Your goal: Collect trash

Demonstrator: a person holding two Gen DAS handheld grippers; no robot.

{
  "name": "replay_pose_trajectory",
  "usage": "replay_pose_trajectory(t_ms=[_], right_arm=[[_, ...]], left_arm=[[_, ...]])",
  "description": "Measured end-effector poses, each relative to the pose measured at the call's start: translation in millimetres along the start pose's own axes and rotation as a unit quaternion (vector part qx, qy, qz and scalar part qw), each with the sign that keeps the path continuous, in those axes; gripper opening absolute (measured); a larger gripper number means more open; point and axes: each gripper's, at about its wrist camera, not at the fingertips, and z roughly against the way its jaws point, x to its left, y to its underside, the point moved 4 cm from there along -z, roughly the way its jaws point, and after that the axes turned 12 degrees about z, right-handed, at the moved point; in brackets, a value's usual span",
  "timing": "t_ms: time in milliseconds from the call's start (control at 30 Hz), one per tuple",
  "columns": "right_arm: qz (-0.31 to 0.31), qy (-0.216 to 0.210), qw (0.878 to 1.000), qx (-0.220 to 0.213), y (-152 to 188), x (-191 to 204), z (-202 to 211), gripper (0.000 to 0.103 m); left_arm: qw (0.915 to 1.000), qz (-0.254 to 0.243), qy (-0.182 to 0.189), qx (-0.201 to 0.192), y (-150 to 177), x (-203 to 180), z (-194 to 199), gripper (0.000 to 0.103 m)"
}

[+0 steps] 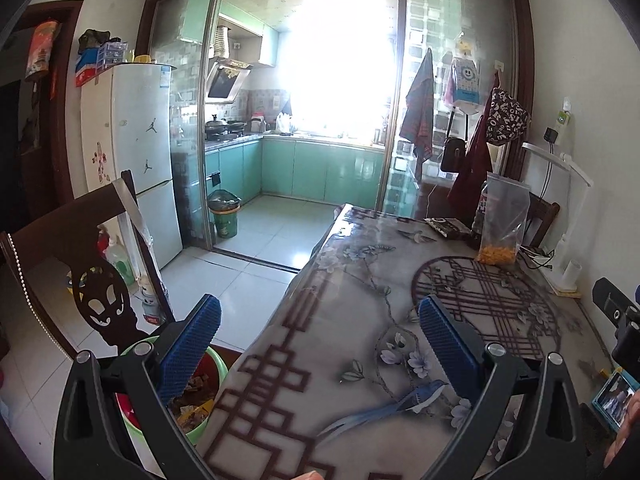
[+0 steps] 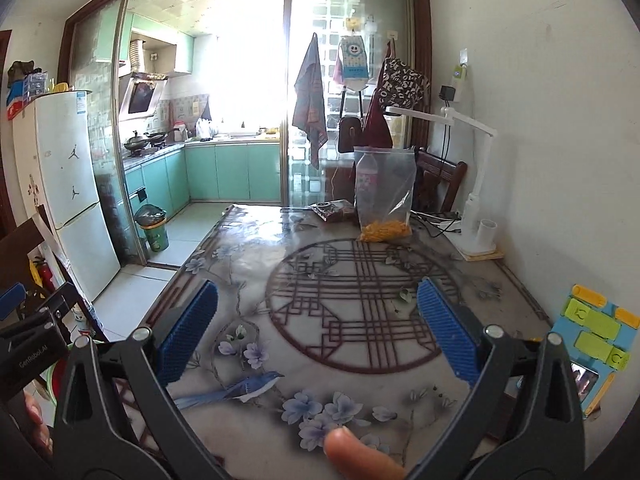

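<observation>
I can read "GenRobot.AI" on the left gripper's black housing (image 2: 28, 356); the lettered hanging bag (image 2: 402, 84) seems printed with words, too blurred for me.

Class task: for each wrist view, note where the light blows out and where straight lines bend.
Left wrist view: kitchen window blown out white, door frame bowed. Right wrist view: window overexposed, glare on the table, fridge curved by fisheye.

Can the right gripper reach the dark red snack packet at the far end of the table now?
Probably yes. The right gripper is open and empty, and the patterned table between it and the dark red snack packet is bare. The clear plastic bag stands beside it.
</observation>
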Motion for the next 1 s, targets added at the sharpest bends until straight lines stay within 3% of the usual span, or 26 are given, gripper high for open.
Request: replay_pose_trajectory(t_ms=[1000], right_arm=[[0.011,-0.003,1.0,0.01,2.6,6.5,-4.1,0.098]], left_arm=[[1.0,-0.002,-0.006,0.004,1.8,4.6,-0.8,0.095]])
